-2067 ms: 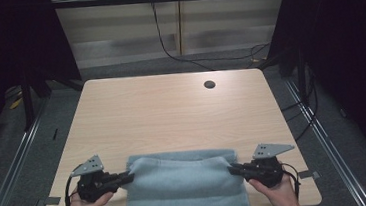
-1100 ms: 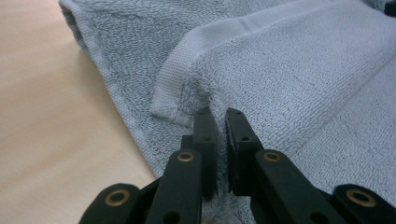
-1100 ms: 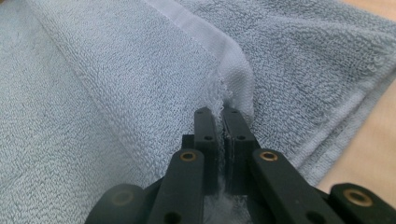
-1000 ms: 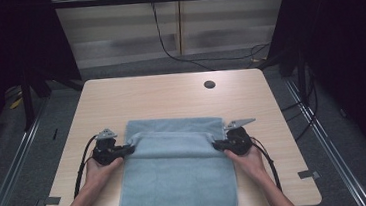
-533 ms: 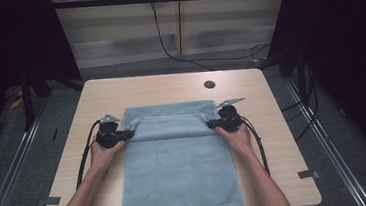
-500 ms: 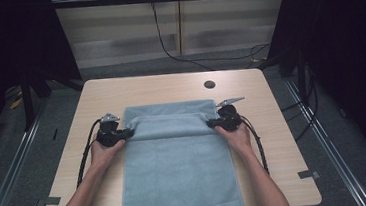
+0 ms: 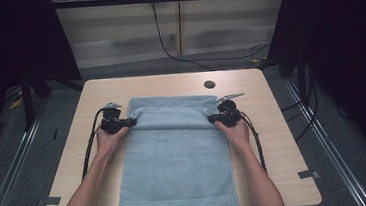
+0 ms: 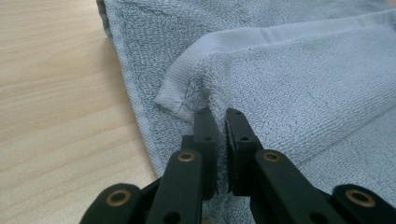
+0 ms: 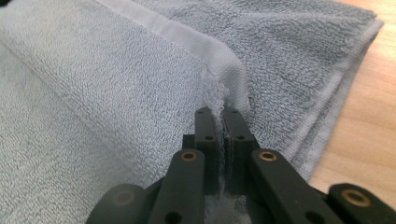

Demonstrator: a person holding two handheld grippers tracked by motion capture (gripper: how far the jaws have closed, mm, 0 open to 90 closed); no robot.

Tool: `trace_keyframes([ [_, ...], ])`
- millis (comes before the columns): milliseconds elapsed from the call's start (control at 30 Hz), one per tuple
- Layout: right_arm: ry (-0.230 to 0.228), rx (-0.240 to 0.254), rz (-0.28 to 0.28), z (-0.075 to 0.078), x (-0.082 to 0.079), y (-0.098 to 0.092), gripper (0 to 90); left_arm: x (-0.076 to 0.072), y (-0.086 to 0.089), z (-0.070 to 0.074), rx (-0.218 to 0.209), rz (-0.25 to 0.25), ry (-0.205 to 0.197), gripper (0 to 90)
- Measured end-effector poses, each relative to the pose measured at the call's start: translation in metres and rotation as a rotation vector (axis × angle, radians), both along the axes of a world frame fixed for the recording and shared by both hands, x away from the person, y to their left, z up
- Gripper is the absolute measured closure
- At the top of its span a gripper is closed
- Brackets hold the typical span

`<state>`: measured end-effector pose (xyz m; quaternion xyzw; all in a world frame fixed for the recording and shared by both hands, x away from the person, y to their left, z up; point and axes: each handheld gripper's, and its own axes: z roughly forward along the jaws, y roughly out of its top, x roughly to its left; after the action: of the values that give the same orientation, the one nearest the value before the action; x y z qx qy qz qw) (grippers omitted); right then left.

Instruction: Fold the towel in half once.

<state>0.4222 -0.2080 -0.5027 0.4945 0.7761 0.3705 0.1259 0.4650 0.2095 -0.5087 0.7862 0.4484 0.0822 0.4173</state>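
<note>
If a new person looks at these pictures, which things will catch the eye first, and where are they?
First comes the blue-grey towel, spread down the middle of the wooden table and hanging over its near edge. Next are the left gripper and the right gripper, each shut on a side of the towel's upper layer near the far end. A small dark round spot sits beyond the towel.

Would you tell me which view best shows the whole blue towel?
The high view: the towel shows from its far fold to the near table edge. The left gripper view and the right gripper view show just the pinched corners.
</note>
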Motion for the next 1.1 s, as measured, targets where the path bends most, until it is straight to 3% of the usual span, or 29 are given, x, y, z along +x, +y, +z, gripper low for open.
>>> trace_keyframes([
  [100,-0.019,-0.013,0.023,0.001,-0.001,0.001,87.0,-0.002,0.003,0.003,-0.015,-0.004,0.008,85.0],
  [167,-0.025,0.015,0.024,0.003,-0.002,-0.002,87.0,-0.005,0.006,0.010,-0.036,-0.013,-0.003,85.0],
  [200,-0.044,0.038,0.019,0.007,-0.002,-0.005,87.0,-0.007,0.006,0.014,-0.030,-0.021,-0.014,85.1],
  [267,-0.078,0.089,0.012,0.017,-0.003,-0.010,87.0,-0.012,0.007,0.026,-0.064,-0.039,-0.046,85.0],
  [367,-0.134,0.125,0.014,0.038,-0.006,-0.014,87.0,-0.020,0.009,0.046,-0.108,-0.049,-0.097,85.1],
  [567,-0.270,0.193,0.028,0.095,-0.017,-0.020,86.9,-0.038,0.019,0.093,-0.185,-0.062,-0.194,85.0],
  [667,-0.316,0.217,0.039,0.117,-0.024,-0.023,86.9,-0.047,0.022,0.114,-0.197,-0.076,-0.239,85.1],
  [767,-0.357,0.228,0.062,0.140,-0.036,-0.024,86.9,-0.060,0.024,0.137,-0.185,-0.105,-0.306,84.9],
  [800,-0.367,0.235,0.069,0.144,-0.039,-0.024,86.9,-0.066,0.026,0.146,-0.197,-0.104,-0.325,84.9],
  [833,-0.367,0.235,0.069,0.144,-0.039,-0.024,86.9,-0.066,0.026,0.146,-0.197,-0.104,-0.325,84.9],
  [867,-0.402,0.240,0.098,0.158,-0.050,-0.024,86.9,-0.075,0.030,0.158,-0.216,-0.120,-0.347,84.9],
  [900,-0.406,0.248,0.104,0.161,-0.054,-0.024,86.9,-0.080,0.032,0.164,-0.212,-0.128,-0.364,84.9],
  [1000,-0.445,0.254,0.128,0.173,-0.068,-0.025,86.9,-0.096,0.034,0.176,-0.223,-0.149,-0.386,84.9],
  [1100,-0.491,0.261,0.156,0.184,-0.088,-0.024,87.0,-0.109,0.037,0.178,-0.240,-0.167,-0.384,84.9],
])
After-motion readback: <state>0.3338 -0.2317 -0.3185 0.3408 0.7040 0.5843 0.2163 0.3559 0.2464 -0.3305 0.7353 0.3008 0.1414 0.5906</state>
